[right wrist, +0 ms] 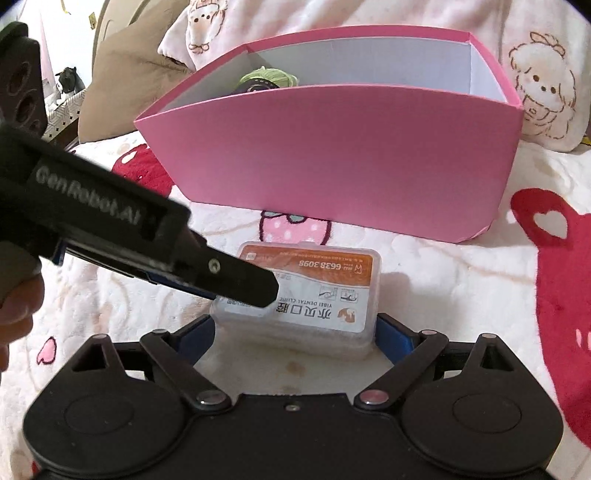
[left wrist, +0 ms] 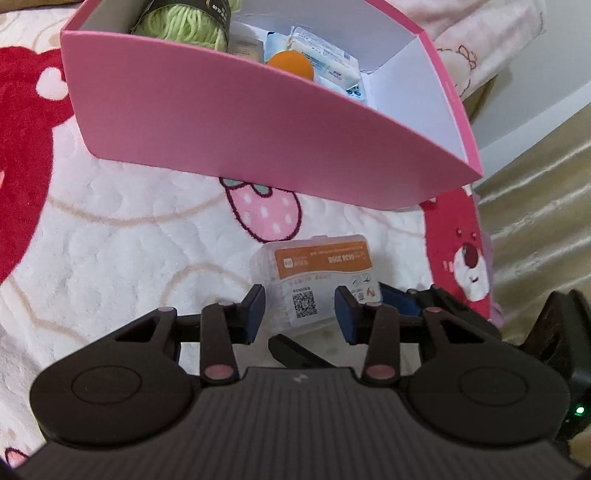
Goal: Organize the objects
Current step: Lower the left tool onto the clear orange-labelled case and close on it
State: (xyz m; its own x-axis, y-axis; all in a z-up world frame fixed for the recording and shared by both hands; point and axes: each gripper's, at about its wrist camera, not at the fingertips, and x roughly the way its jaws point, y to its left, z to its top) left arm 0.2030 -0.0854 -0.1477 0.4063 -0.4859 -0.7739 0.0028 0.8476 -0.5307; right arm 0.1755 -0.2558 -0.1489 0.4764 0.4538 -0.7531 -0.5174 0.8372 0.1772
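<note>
Left claw hovering over clear plastic case (orange label) on blanket; pink box far side.

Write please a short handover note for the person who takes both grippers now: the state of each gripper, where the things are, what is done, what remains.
Left gripper: jaws straddle one end of the clear plastic case with orange-and-white label; whether they press, I cannot tell.
Right gripper: blue pads lie against two opposite sides of the same case, closed on it.
The case lies on the plush white blanket, in front of the pink cardboard box.
Done: green yarn skein, orange round object and white wipes pack are in the box.
Left to do: lift the case into the box.
</note>
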